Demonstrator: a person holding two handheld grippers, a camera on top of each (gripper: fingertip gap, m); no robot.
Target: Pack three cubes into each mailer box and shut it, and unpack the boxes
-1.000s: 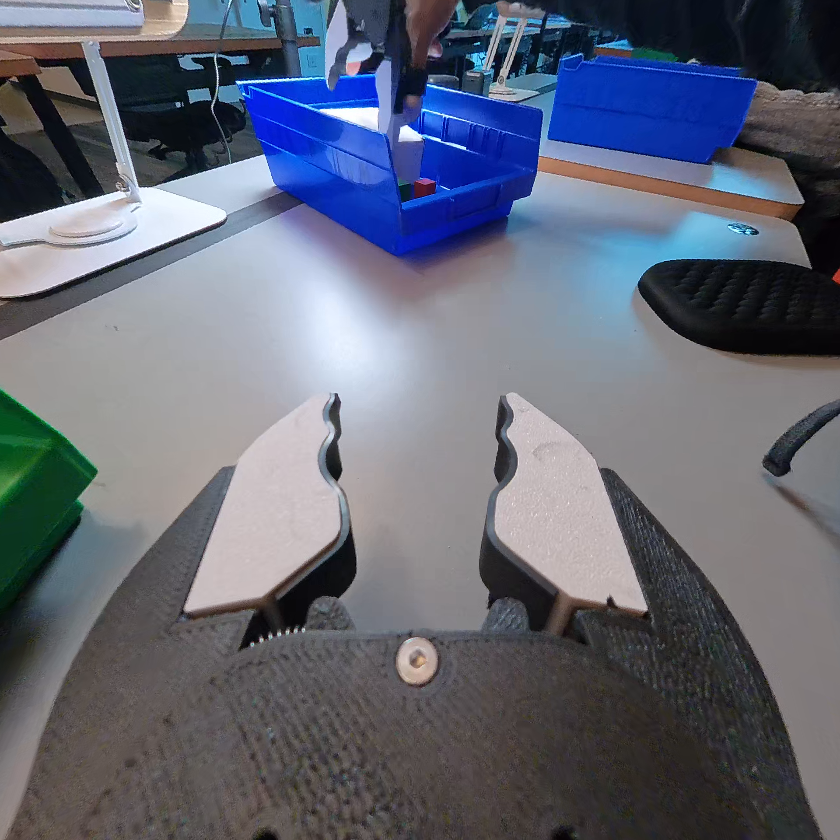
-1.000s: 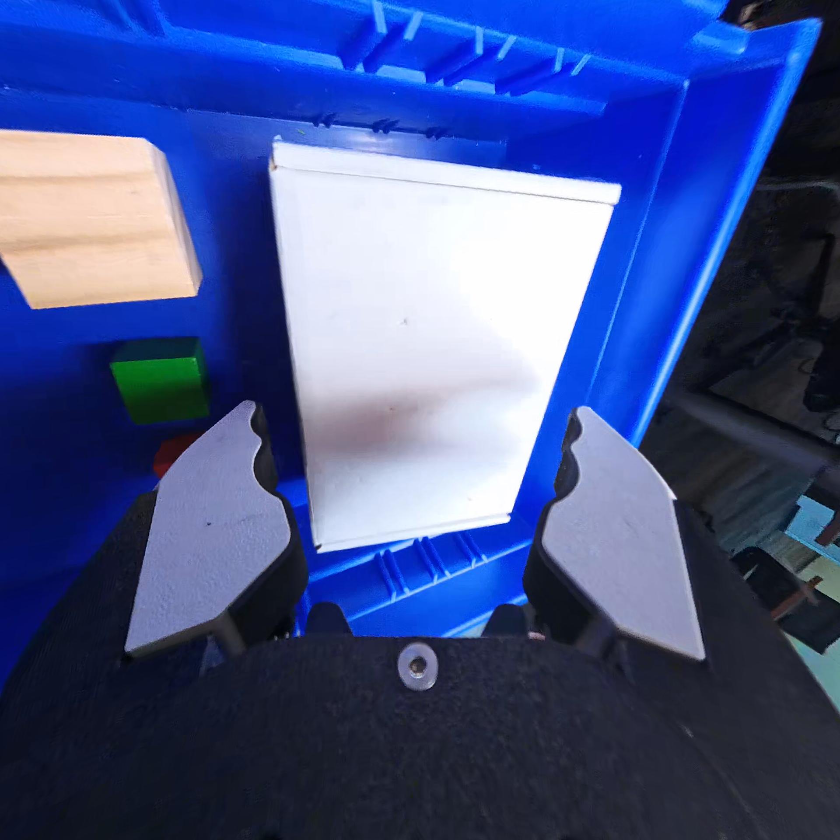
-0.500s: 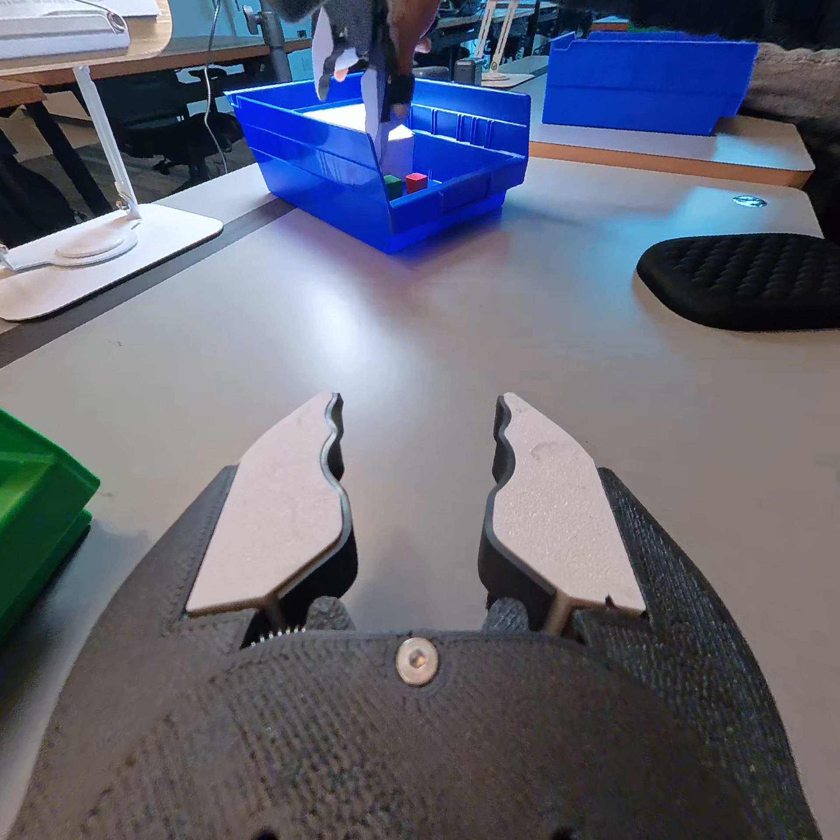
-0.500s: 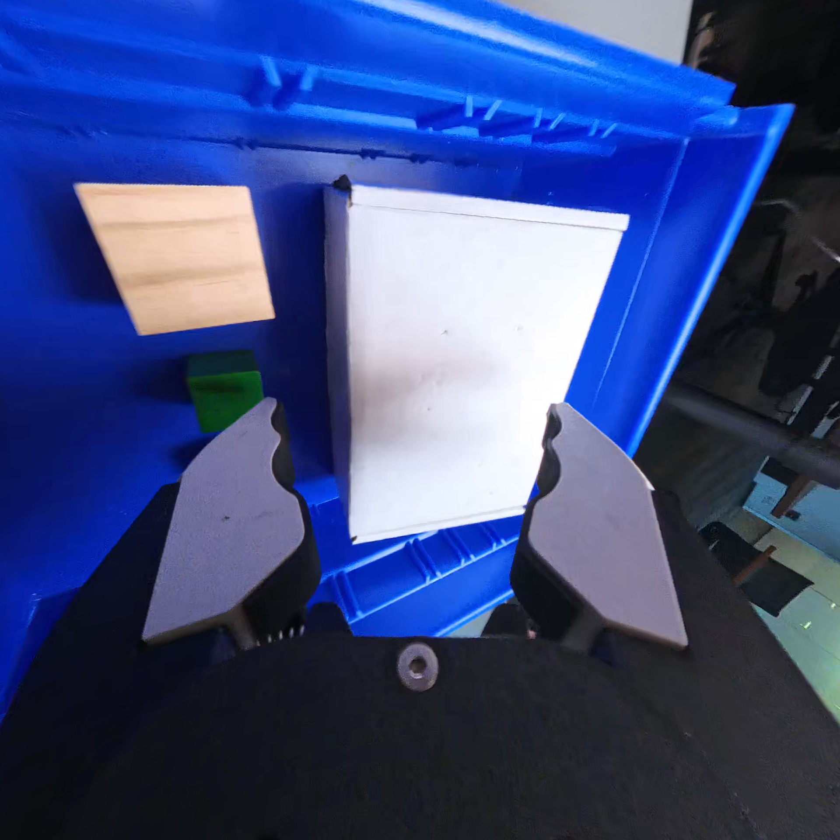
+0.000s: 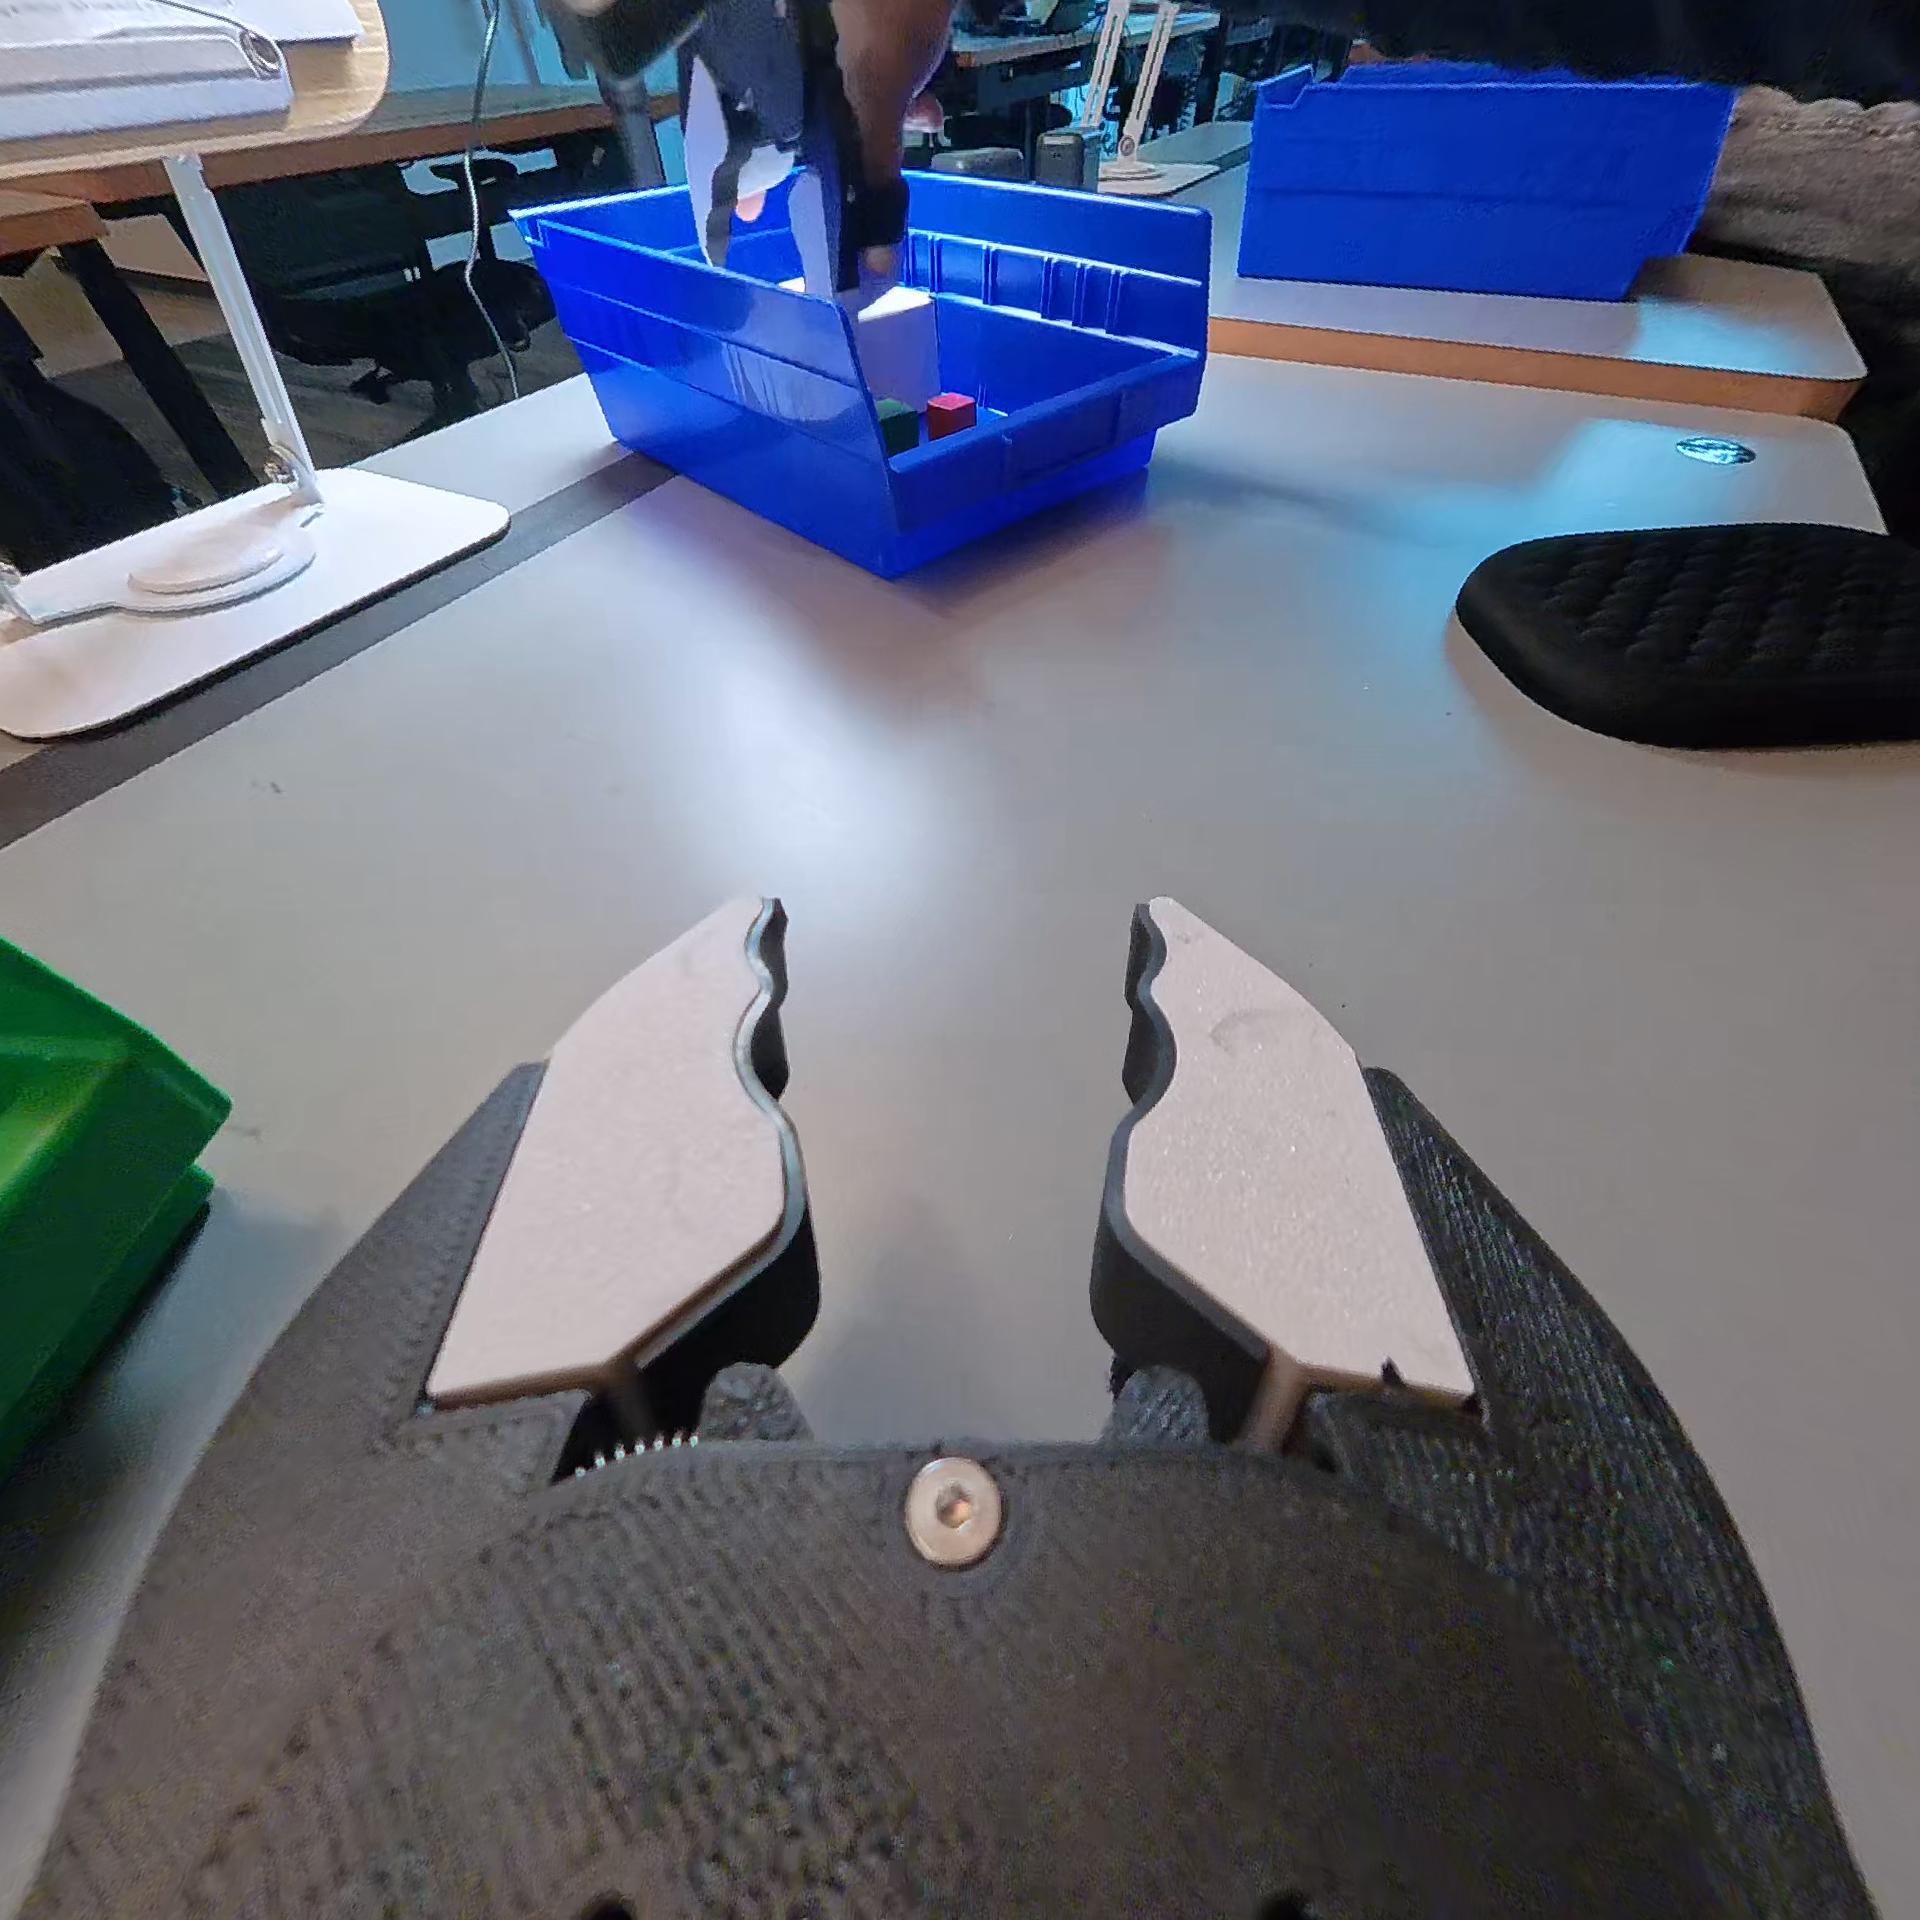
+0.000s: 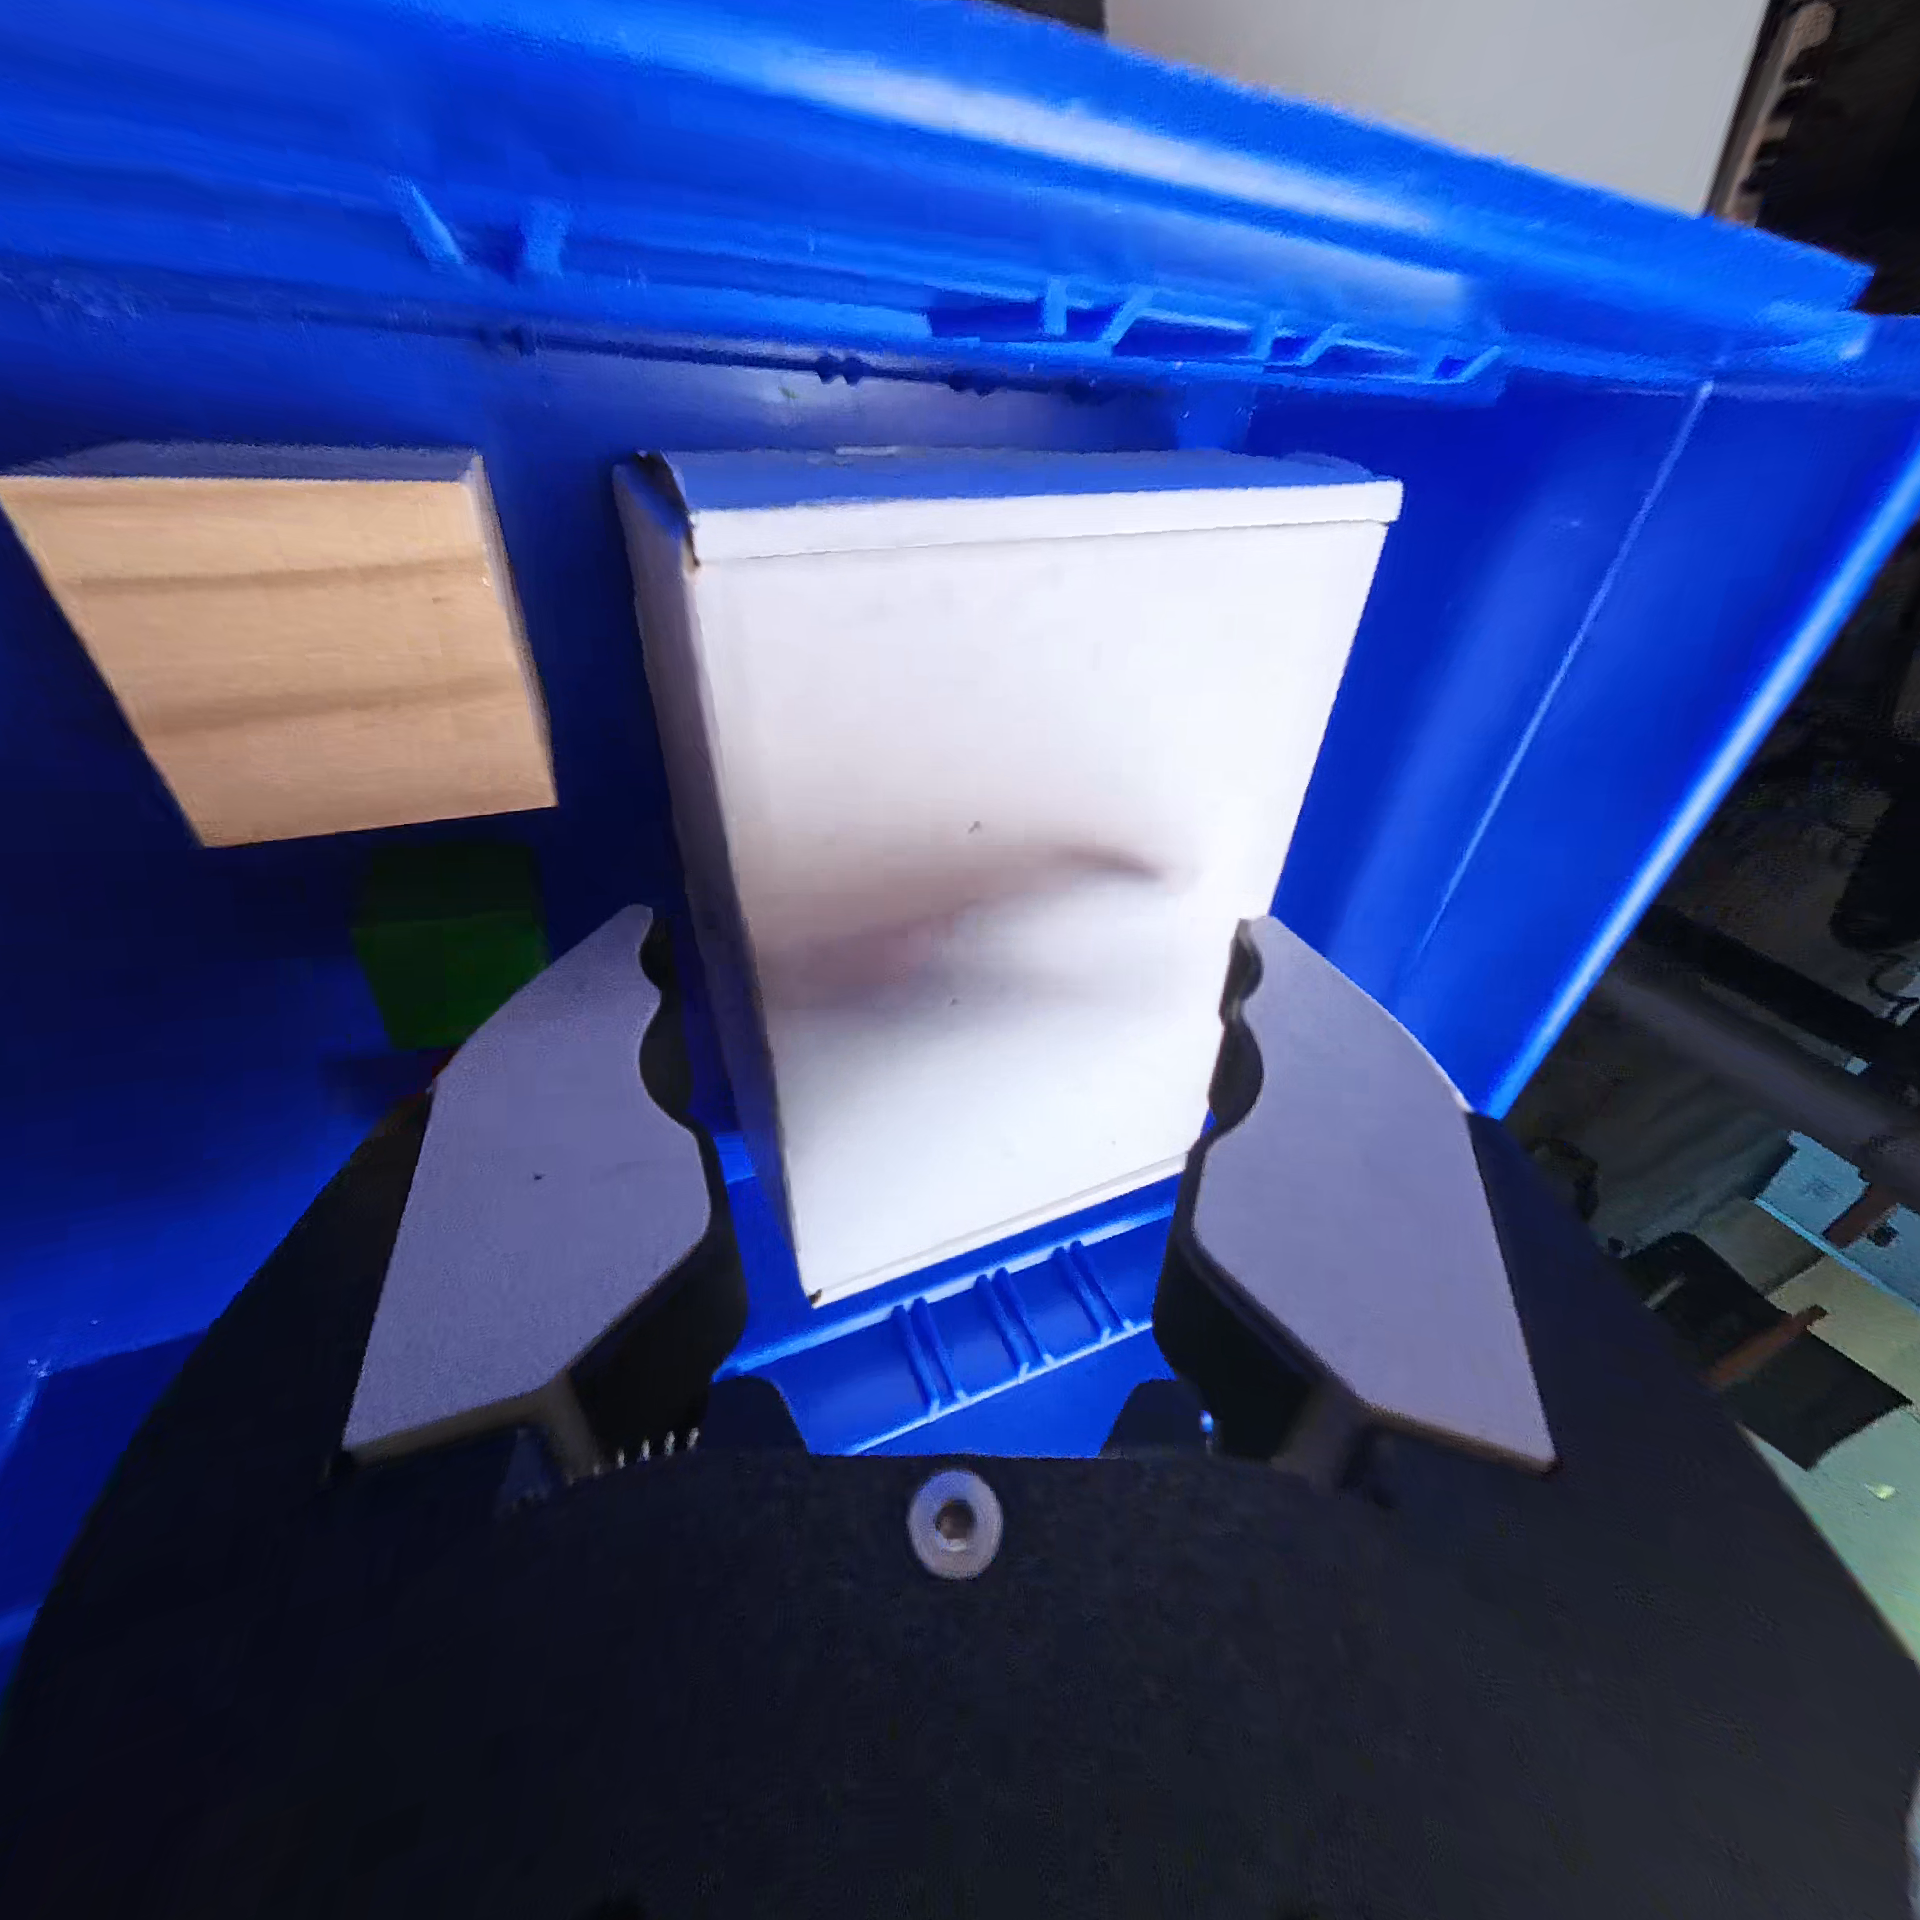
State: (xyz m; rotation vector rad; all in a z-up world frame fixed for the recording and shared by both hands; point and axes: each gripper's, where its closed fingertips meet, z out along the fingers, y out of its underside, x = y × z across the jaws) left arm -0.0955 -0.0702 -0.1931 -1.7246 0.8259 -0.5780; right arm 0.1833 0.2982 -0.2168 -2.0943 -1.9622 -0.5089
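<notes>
A shut white mailer box (image 6: 997,779) lies in the blue bin (image 6: 935,239). My right gripper (image 6: 940,935) reaches down into the bin, its jaws either side of the box. The right finger is at the box's edge and a thin gap shows on the left. Beside the box lie a pale wooden block (image 6: 301,644) and a green cube (image 6: 447,940). In the left wrist view the bin (image 5: 769,436) stands far ahead with the box (image 5: 899,332), the green cube (image 5: 896,424), a red cube (image 5: 951,414) and the right gripper (image 5: 774,187) above. My left gripper (image 5: 956,914) is open and empty over the grey table.
A green bin (image 5: 83,1164) is at the near left. A white lamp base (image 5: 208,582) stands at the left. A black padded chair armrest (image 5: 1704,644) juts in at the right. A second blue bin (image 5: 1475,187) is on the far table. Left tips to right tips: about 45 centimetres. It is some 6 centimetres from my right tips to the pale wooden block (image 6: 301,644).
My right gripper has narrowed its jaws around the white box and come closer to it. My left gripper has drawn back a little, still open.
</notes>
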